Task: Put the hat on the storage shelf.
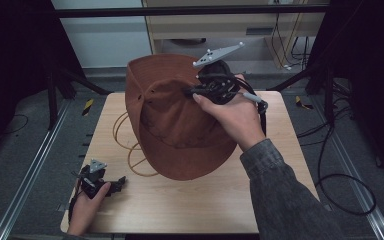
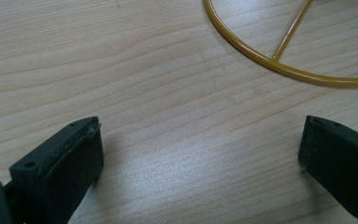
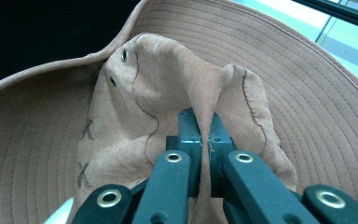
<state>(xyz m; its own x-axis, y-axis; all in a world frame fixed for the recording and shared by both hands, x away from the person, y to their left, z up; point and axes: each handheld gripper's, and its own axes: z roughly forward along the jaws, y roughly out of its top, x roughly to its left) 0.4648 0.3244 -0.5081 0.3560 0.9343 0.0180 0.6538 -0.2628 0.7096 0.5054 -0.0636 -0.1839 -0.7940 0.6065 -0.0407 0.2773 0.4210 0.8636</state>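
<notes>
High view: right gripper (image 1: 192,92) pinching lifted, perhaps tilted hat (image 1: 180,125)

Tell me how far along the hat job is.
Done: the right gripper has pinched a fold of the brown suede hat's crown and holds the hat tilted above the table. In hand: the hat hangs over the yellow wire stand. Left: seating or removing it, I can't tell which. The left gripper rests open on the table.

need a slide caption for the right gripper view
Right gripper shut on a pinched fold of the brown hat, its stitched brim curving behind.
</notes>
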